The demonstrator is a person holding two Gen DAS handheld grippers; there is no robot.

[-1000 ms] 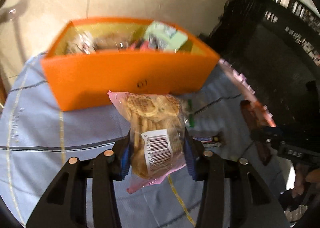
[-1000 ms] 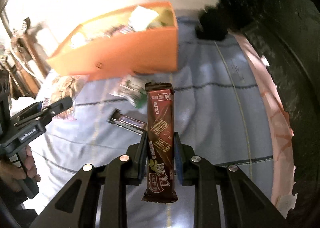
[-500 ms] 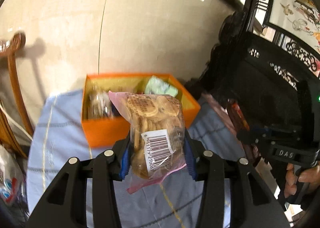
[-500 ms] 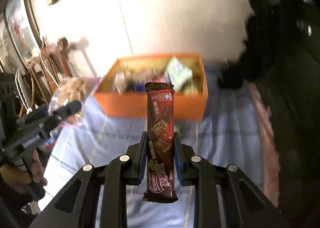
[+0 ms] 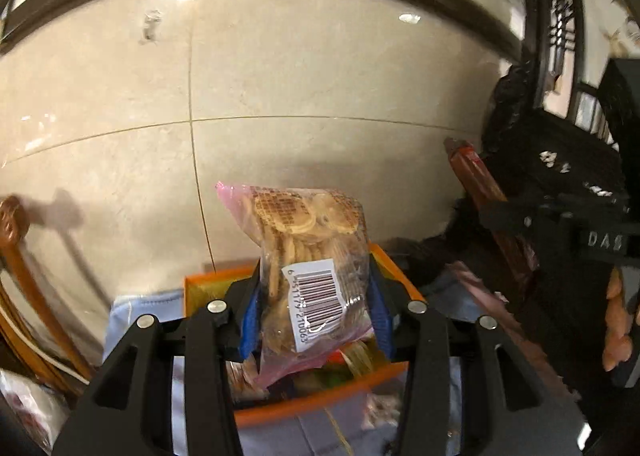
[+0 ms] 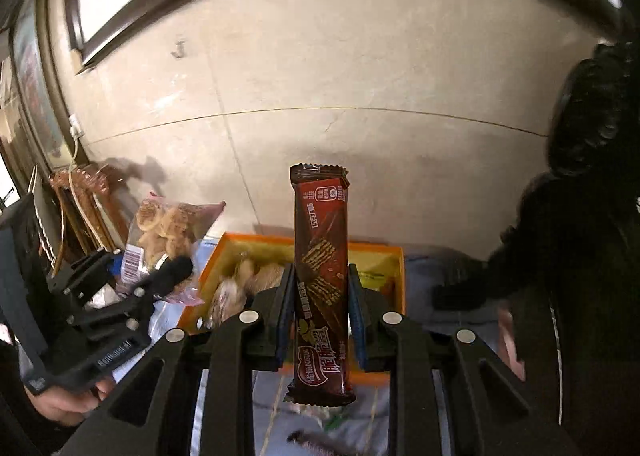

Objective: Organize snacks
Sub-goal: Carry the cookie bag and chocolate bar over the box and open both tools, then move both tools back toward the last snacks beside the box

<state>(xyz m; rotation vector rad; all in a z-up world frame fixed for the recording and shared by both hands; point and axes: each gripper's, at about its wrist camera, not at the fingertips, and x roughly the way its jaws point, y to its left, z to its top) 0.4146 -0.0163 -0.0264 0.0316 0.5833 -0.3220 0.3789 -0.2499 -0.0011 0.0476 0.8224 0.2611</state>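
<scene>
Your left gripper (image 5: 314, 310) tilts down above the orange box (image 5: 320, 400), jaws clamping a clear cookie bag (image 5: 310, 252); your right gripper (image 6: 320, 312) pinches an upright brown wafer bar (image 6: 322, 256).

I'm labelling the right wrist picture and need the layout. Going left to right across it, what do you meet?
Person's hand → left gripper holding the cookie bag → orange box behind the wafer bar, which the right gripper holds → dark carved furniture.
</scene>
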